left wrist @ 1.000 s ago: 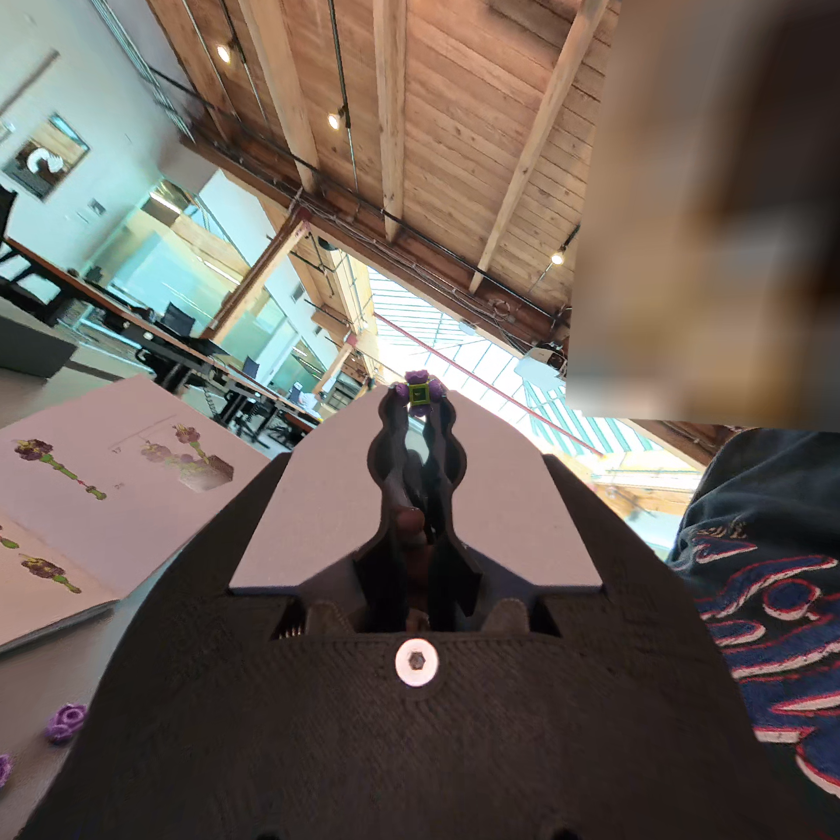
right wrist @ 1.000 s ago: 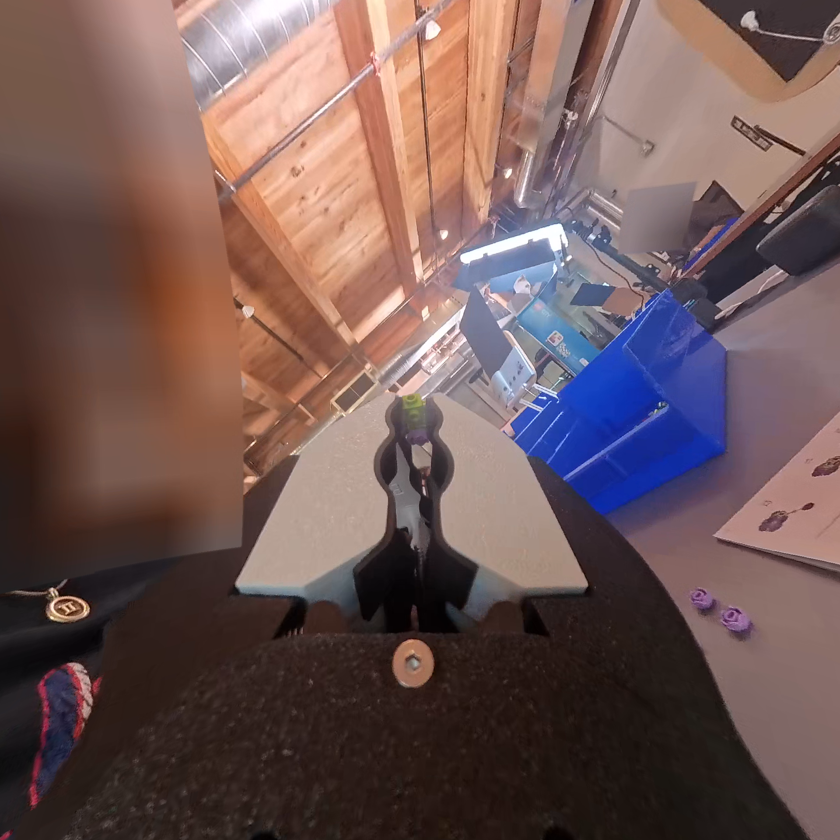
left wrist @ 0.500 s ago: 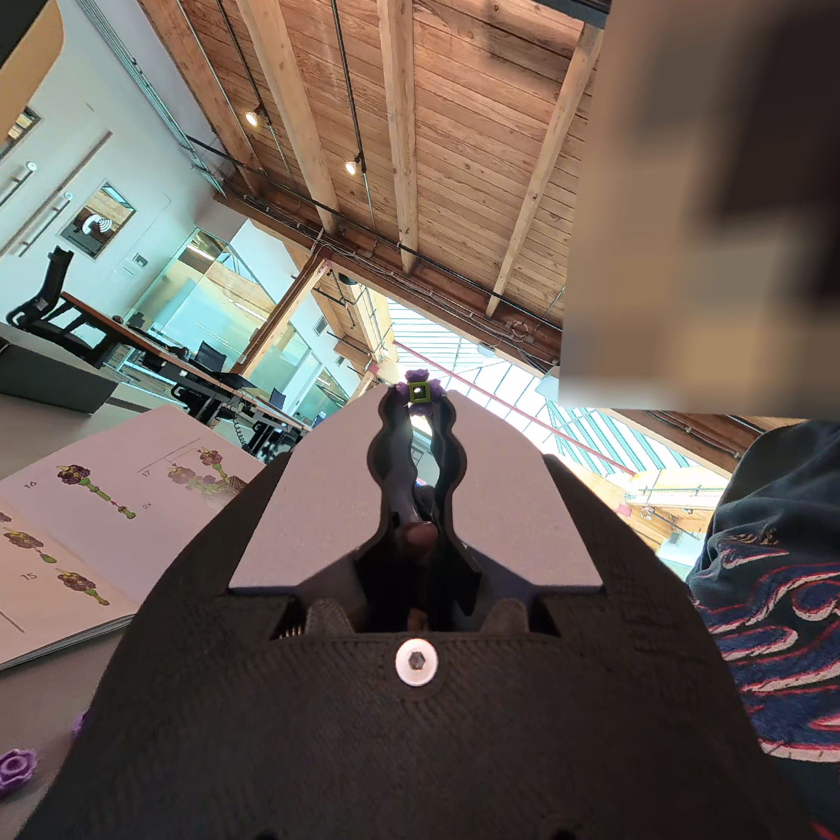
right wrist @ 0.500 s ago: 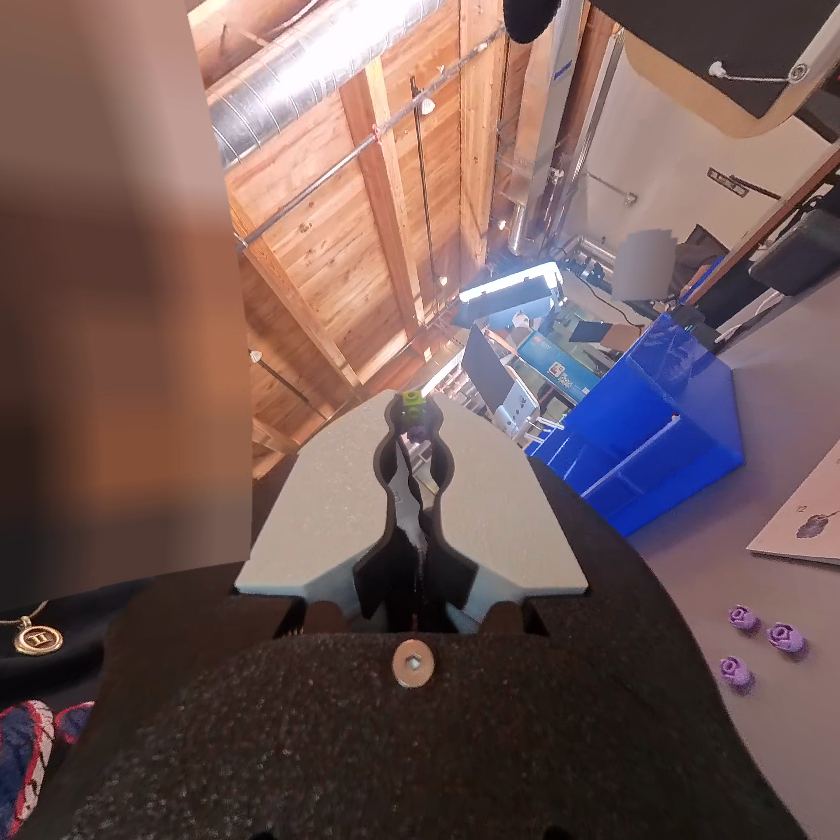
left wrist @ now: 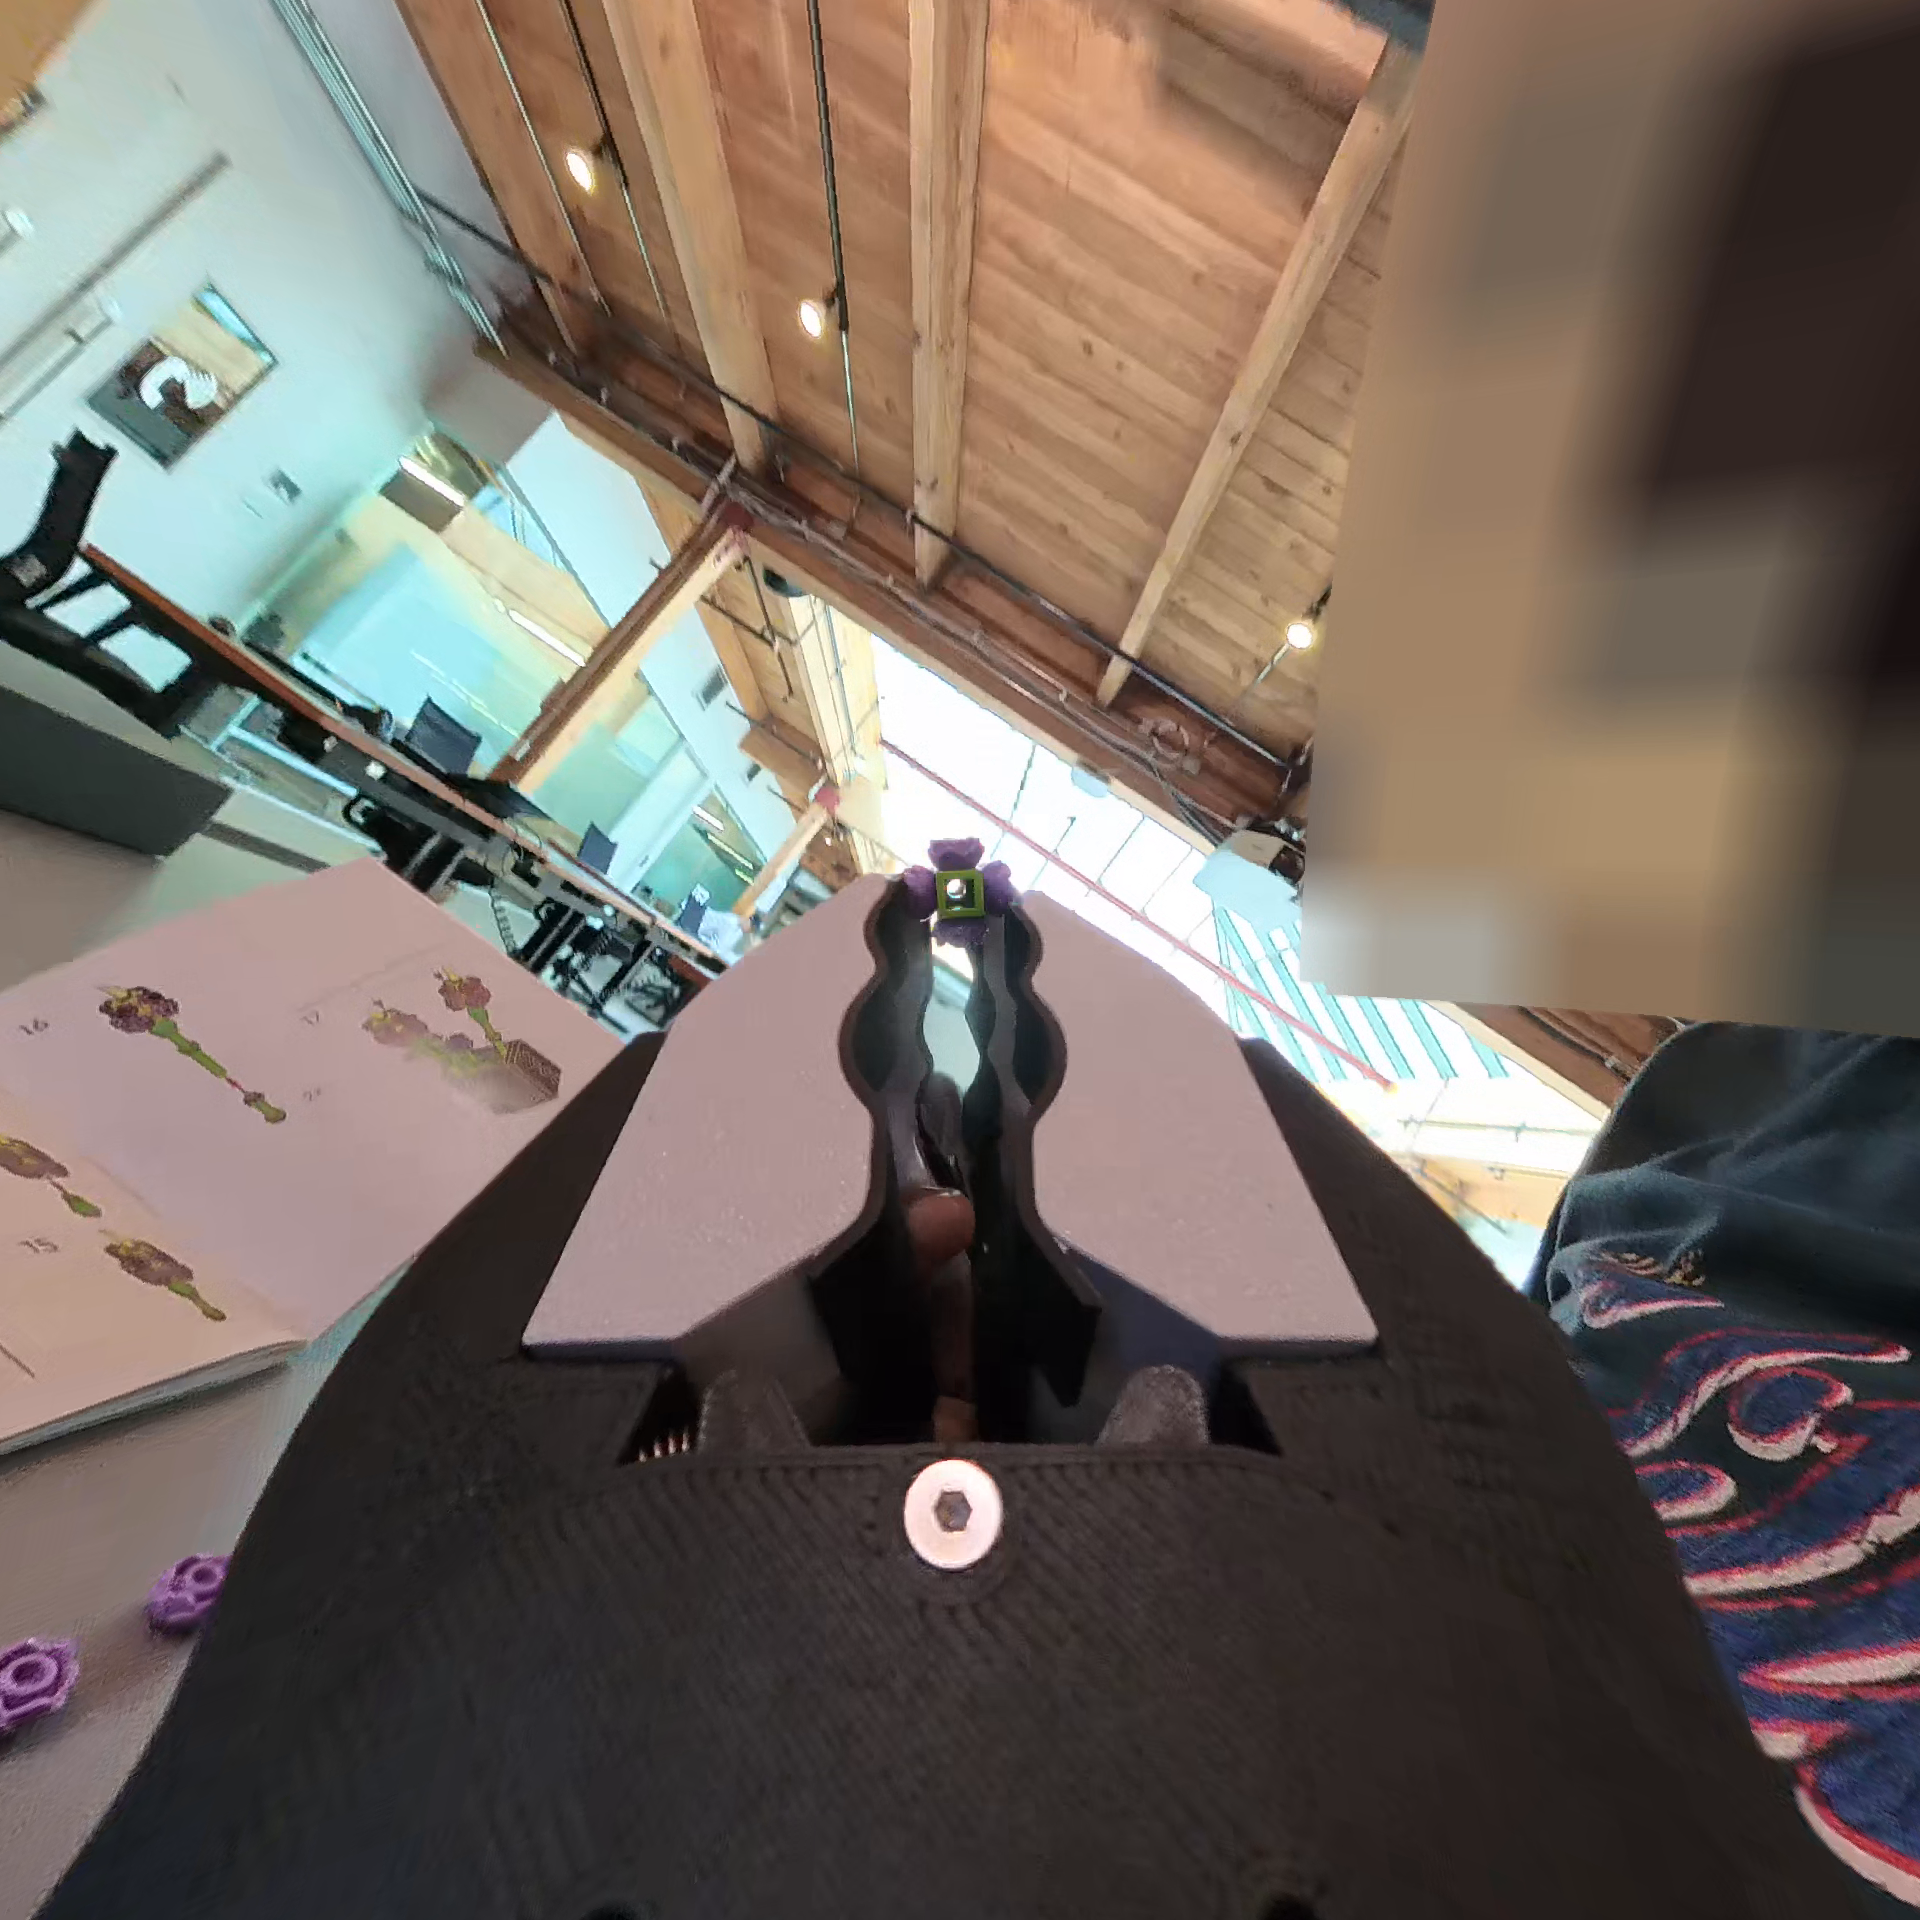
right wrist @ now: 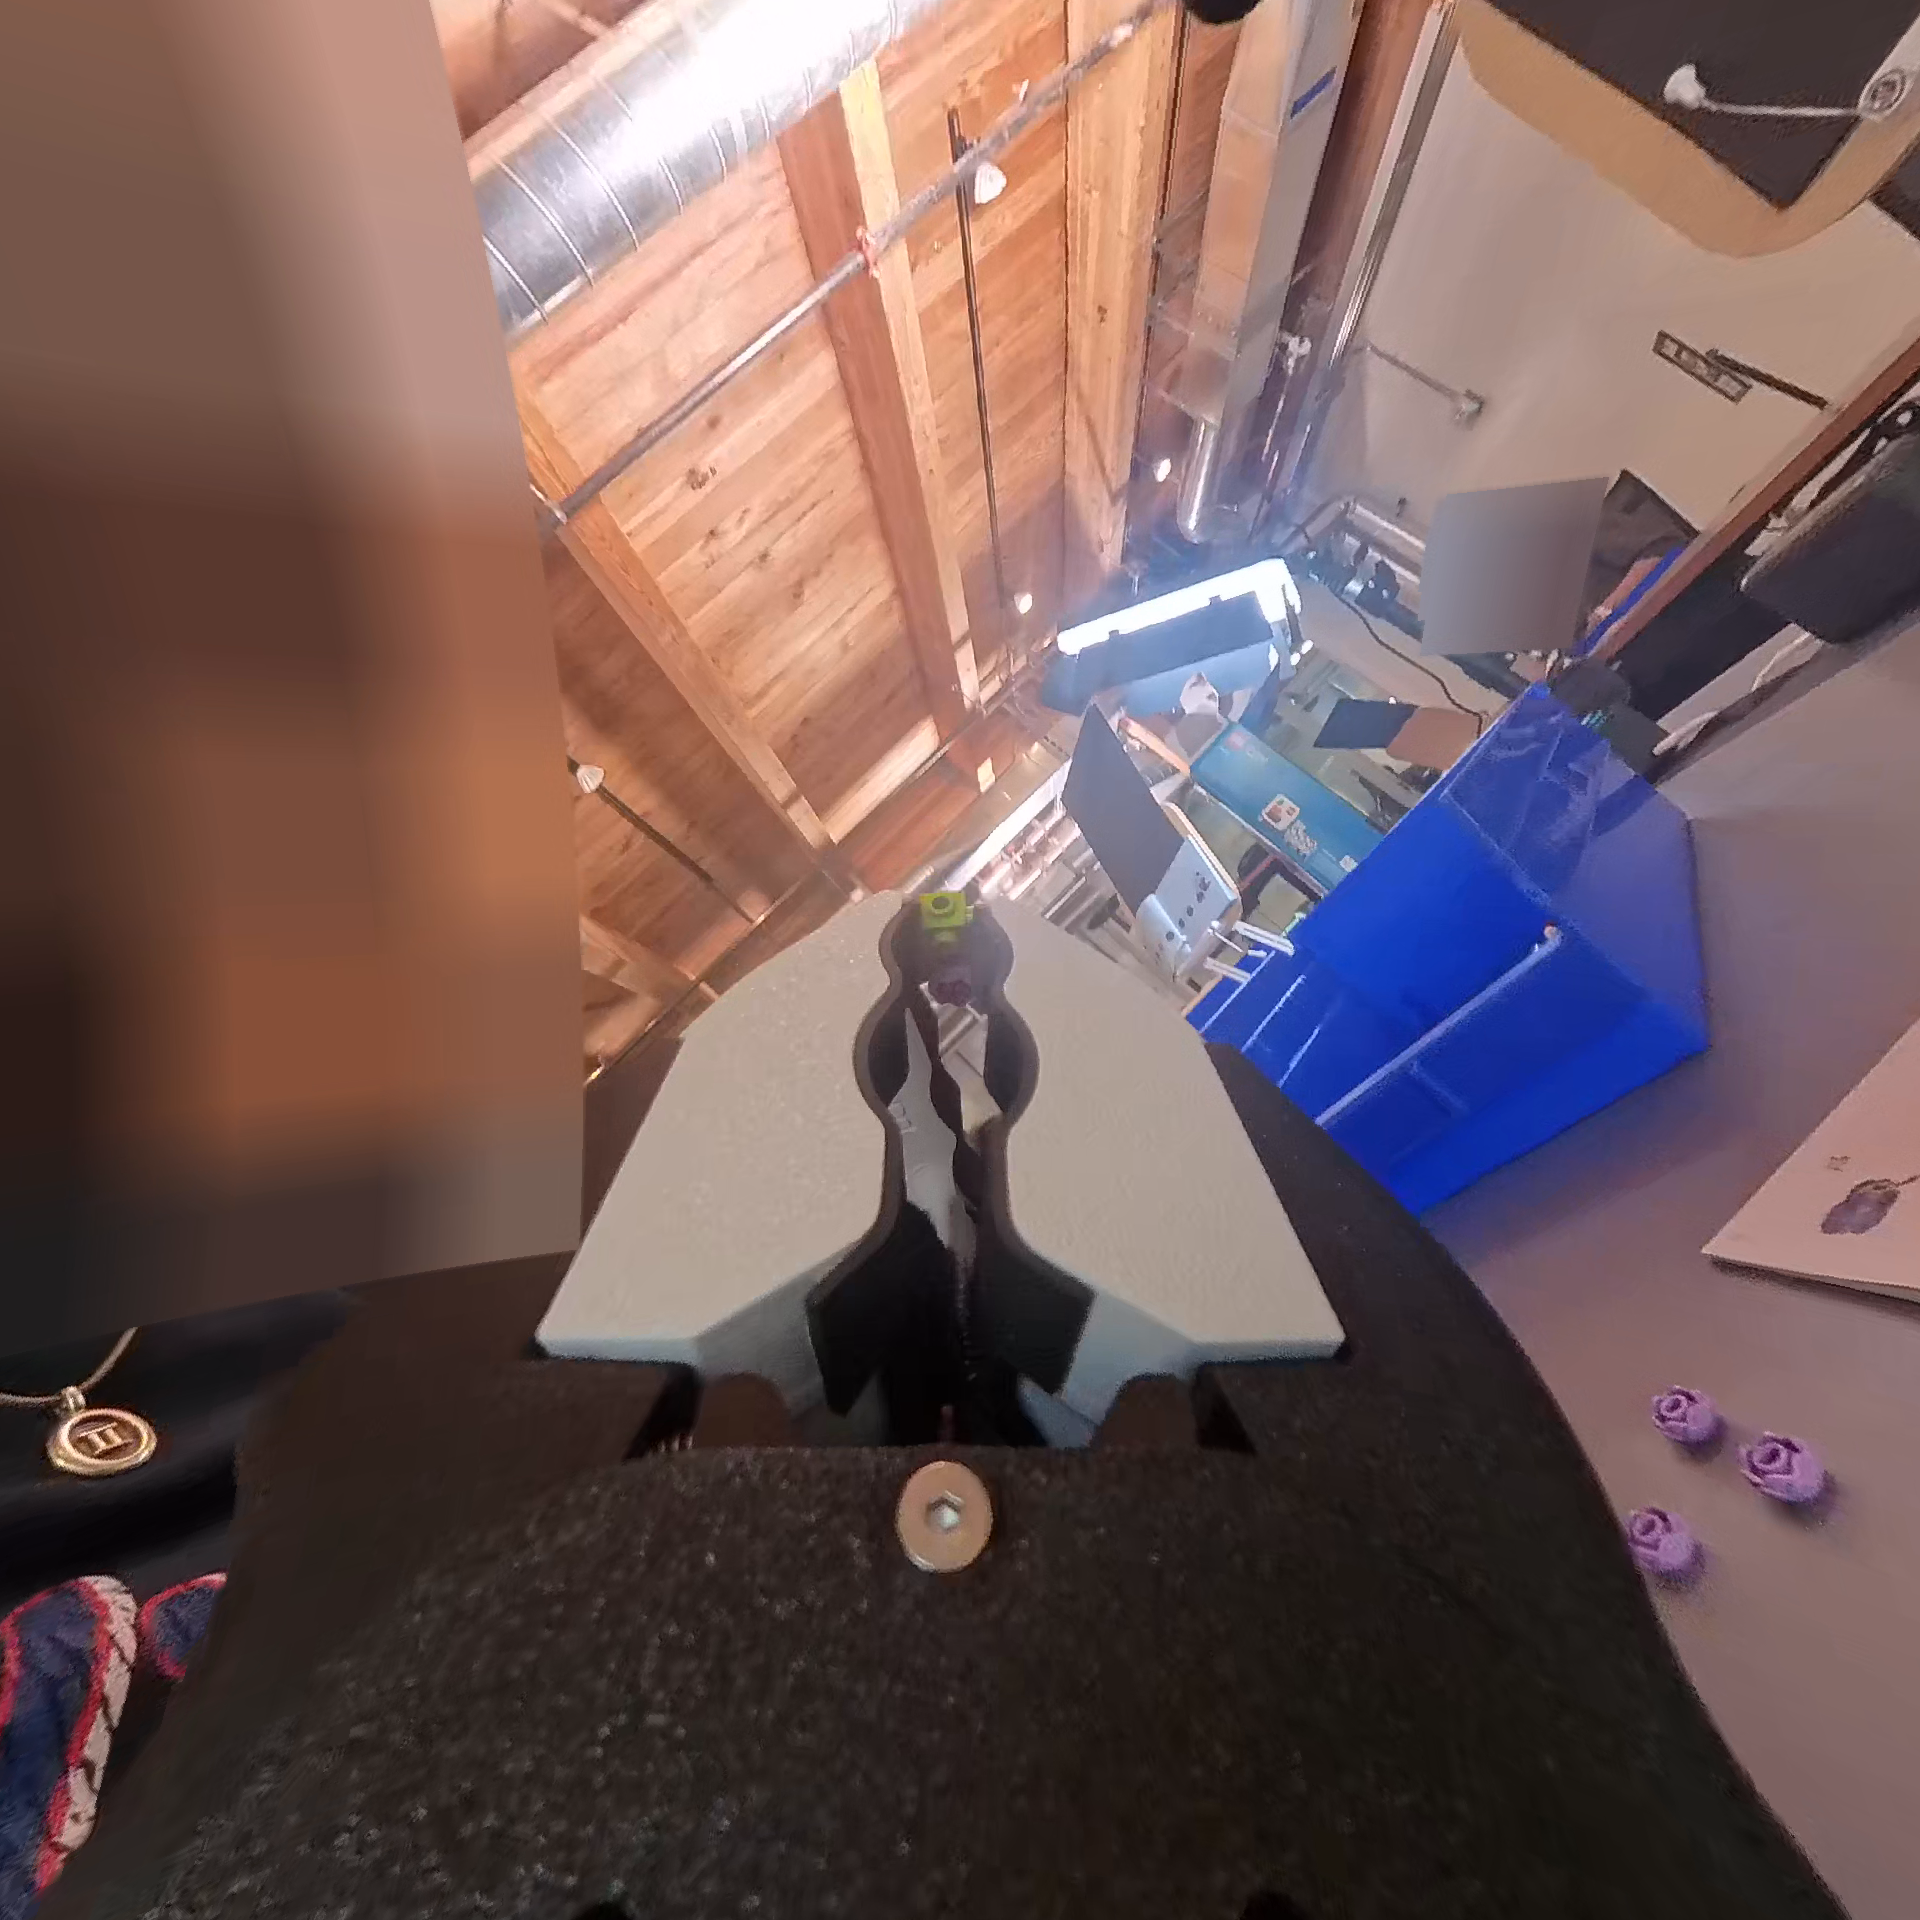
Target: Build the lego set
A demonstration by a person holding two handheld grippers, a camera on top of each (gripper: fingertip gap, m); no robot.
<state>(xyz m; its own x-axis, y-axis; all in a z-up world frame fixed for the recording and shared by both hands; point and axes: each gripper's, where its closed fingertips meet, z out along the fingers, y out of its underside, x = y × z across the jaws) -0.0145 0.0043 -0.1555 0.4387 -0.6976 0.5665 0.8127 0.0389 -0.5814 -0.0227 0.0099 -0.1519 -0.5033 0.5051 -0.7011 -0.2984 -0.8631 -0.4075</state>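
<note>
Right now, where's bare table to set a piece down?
Right wrist view: bare grey table between blue bin and the three purple roses. Left wrist view: a strip between booklet and purple flowers. Crowded by the roses and the booklet.

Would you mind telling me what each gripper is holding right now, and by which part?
The left gripper pinches a purple flower cluster at its green centre block. The right gripper clamps a lime-green piece by its sides at the tips.
</note>
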